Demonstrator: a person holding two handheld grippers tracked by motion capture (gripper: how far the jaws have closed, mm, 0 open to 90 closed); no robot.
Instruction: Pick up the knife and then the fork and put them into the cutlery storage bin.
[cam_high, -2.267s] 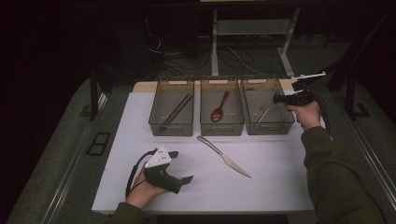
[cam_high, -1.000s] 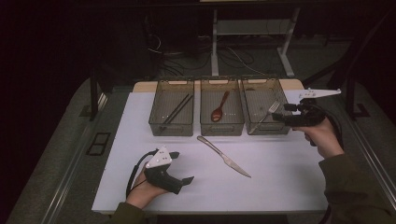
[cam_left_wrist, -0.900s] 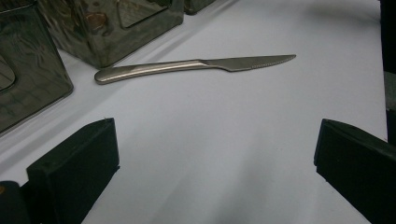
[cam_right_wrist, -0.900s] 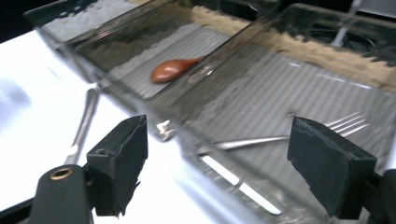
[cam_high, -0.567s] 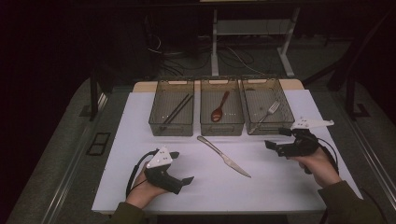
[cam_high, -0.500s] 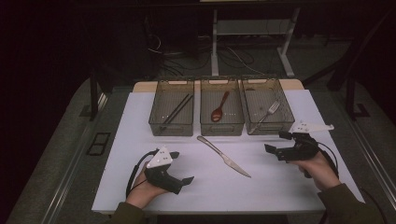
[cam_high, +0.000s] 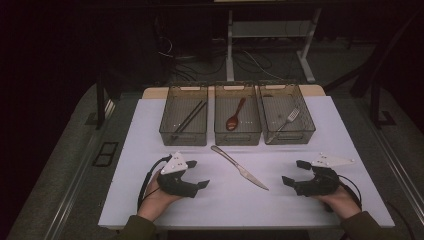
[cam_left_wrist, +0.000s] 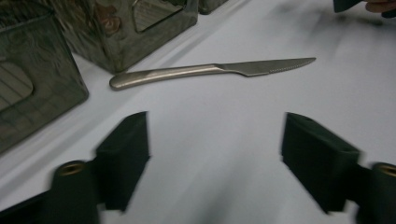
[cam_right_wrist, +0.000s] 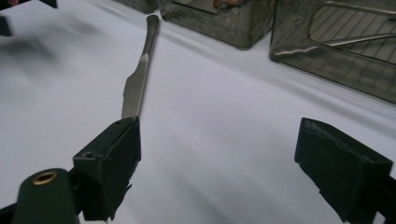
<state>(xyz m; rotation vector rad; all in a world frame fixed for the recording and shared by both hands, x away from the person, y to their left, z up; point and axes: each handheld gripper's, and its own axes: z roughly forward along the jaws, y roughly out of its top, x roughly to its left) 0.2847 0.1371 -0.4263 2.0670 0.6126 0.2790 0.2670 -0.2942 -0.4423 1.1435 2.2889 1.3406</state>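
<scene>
Between the two black hand-held grippers, left (cam_high: 196, 174) just narrowing yet empty, right (cam_high: 296, 172) agape and empty, the slim steel table knife (cam_high: 239, 167) lies flat on the white tabletop (cam_high: 150, 125): stiff, light, slippery, best pinched mid-handle.

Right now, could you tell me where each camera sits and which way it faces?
High view: above the person's side, looking forward and down at the table; shows both forearms, left gripper, right gripper.
Left gripper view: rides the left gripper, faces the knife side-on.
Right gripper view: rides the right gripper, looks along the knife from its tip.
All three share the knife.
</scene>
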